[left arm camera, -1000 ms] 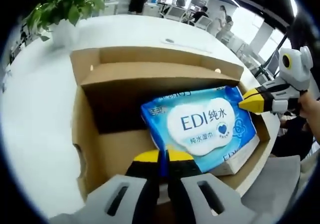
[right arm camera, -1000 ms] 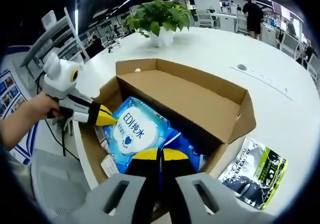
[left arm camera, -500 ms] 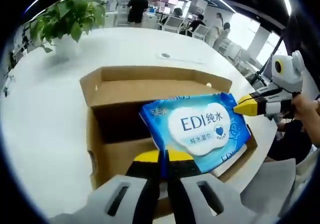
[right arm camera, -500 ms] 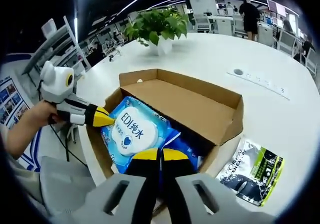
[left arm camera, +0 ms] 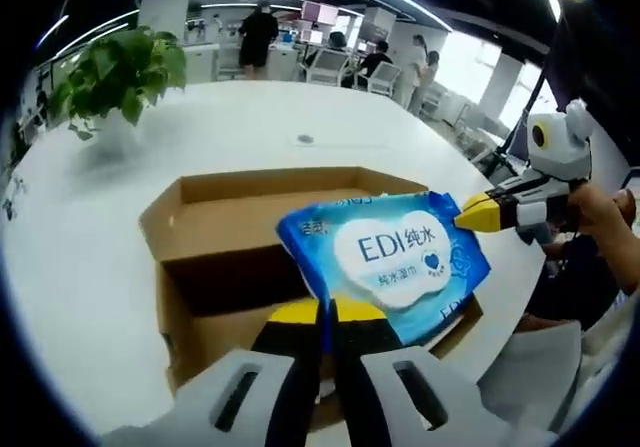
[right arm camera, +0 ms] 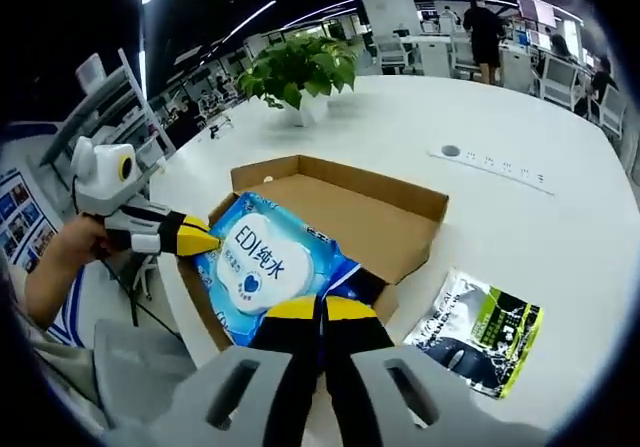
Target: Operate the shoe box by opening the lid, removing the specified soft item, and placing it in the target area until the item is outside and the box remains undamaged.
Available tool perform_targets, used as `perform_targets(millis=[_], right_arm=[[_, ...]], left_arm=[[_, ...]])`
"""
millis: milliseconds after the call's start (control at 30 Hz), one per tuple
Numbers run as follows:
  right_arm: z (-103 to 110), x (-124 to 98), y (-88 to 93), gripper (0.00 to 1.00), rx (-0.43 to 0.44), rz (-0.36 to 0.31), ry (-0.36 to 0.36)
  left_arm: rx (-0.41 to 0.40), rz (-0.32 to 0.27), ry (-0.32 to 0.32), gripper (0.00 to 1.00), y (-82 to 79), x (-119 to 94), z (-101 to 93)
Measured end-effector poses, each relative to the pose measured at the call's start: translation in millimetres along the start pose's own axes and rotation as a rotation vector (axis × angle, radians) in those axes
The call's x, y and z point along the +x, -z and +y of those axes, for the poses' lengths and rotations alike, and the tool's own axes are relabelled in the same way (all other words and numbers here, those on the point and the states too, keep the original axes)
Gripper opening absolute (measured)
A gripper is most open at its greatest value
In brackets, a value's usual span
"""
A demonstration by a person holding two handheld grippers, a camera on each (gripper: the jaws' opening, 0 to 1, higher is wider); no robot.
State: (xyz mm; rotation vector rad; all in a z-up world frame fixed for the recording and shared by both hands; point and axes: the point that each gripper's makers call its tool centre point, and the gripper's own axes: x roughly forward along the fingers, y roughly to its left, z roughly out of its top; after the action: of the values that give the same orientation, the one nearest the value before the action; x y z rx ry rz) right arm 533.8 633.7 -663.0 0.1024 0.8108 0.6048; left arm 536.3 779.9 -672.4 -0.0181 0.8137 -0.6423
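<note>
The open cardboard shoe box (left arm camera: pixel 225 212) lies on the white table, its lid folded back. A blue soft pack of wet wipes (left arm camera: pixel 385 252) marked "EDI" hangs tilted above the box's open side. My left gripper (left arm camera: pixel 325 312) is shut on the pack's near edge. My right gripper (left arm camera: pixel 472 213) comes in from the right, shut on the pack's far corner. In the right gripper view the pack (right arm camera: pixel 262 262) sits over the box (right arm camera: pixel 345 192), with the right gripper (right arm camera: pixel 320 309) shut on it and the left gripper (right arm camera: pixel 205 237) pinching its left corner. A second similar pack (left arm camera: pixel 455 312) lies underneath.
A black and green packet (right arm camera: pixel 480 332) lies on the white table (right arm camera: pixel 520 227) right of the box. A potted plant (right arm camera: pixel 295 67) stands at the table's far side. People and office chairs are far behind. A grey chair (left arm camera: pixel 545 367) is by the table's edge.
Both grippers have risen with the blue pack, which now hangs higher over the box. The box looks smaller and further below in both views.
</note>
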Motion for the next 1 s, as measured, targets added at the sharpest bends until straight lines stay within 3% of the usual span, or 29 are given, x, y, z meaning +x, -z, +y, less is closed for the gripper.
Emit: perform_targets(millis=[700, 1000], right_arm=[[-72, -56, 9.2, 0.0, 0.069, -0.001, 0.11], [-96, -72, 13.9, 0.0, 0.104, -0.014, 0.124]], left_arm=[[0.041, -0.012, 0.092, 0.0, -27.7, 44, -71.5], [0.051, -0.033, 0.115, 0.0, -37.8, 59, -98.9]])
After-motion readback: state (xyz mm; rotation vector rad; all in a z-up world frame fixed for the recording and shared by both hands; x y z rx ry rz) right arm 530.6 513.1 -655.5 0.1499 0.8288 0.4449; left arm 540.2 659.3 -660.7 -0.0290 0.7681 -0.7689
